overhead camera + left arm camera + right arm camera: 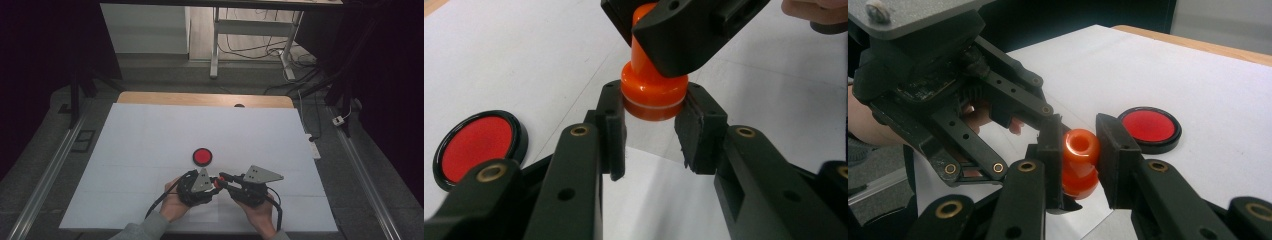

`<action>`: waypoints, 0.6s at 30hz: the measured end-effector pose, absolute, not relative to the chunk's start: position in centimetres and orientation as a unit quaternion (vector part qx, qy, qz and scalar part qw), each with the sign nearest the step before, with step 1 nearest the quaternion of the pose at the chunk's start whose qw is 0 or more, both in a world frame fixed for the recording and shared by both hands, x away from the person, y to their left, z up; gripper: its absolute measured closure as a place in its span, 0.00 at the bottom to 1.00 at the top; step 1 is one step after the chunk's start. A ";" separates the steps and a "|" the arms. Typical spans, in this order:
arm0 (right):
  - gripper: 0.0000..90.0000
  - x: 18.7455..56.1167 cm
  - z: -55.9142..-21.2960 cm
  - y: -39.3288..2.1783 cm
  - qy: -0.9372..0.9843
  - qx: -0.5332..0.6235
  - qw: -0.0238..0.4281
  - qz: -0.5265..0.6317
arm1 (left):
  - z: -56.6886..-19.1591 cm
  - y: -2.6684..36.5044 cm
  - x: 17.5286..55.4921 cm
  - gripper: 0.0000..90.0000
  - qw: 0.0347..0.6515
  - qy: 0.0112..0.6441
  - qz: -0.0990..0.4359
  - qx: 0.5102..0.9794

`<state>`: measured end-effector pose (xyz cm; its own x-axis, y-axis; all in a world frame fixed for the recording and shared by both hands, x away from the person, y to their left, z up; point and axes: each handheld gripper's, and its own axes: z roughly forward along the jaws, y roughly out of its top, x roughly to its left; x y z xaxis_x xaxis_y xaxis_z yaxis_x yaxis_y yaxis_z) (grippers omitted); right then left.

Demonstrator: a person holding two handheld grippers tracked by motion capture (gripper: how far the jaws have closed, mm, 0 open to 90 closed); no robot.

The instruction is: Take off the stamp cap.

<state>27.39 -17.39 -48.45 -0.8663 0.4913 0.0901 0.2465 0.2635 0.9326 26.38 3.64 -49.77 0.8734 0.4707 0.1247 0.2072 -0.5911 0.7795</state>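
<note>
A glossy orange knob-shaped piece (217,183) is held just above the white sheet, between both grippers. In the left gripper view its wide base with a pale ring (654,95) is clamped by my left gripper (656,107). The right gripper (644,25) comes in from above and pinches the narrower neck. In the right gripper view the orange piece (1080,150) shows a hole in its end and sits tight between the pads of the right gripper (1080,145). From above, the left gripper (212,184) and right gripper (223,179) meet tip to tip.
A round red disc in a black rim (202,156) lies flat on the white sheet (150,140), just beyond the grippers. The sheet covers a wooden table whose far edge (200,98) shows. Metal rails, desk legs and cables lie on the floor around it.
</note>
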 end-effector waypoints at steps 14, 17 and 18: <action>0.82 27.4 -46.6 -19.1 0.745 0.256 0.150 0.597 | -51.3 3.4 26.4 0.73 0.371 0.199 0.162 0.893; 0.82 27.2 -46.5 -20.1 0.745 0.257 0.150 0.597 | -50.4 3.5 26.3 0.73 0.387 0.194 0.161 0.887; 0.82 27.3 -46.7 -20.2 0.748 0.257 0.147 0.595 | -50.4 3.6 26.4 0.73 0.389 0.197 0.156 0.886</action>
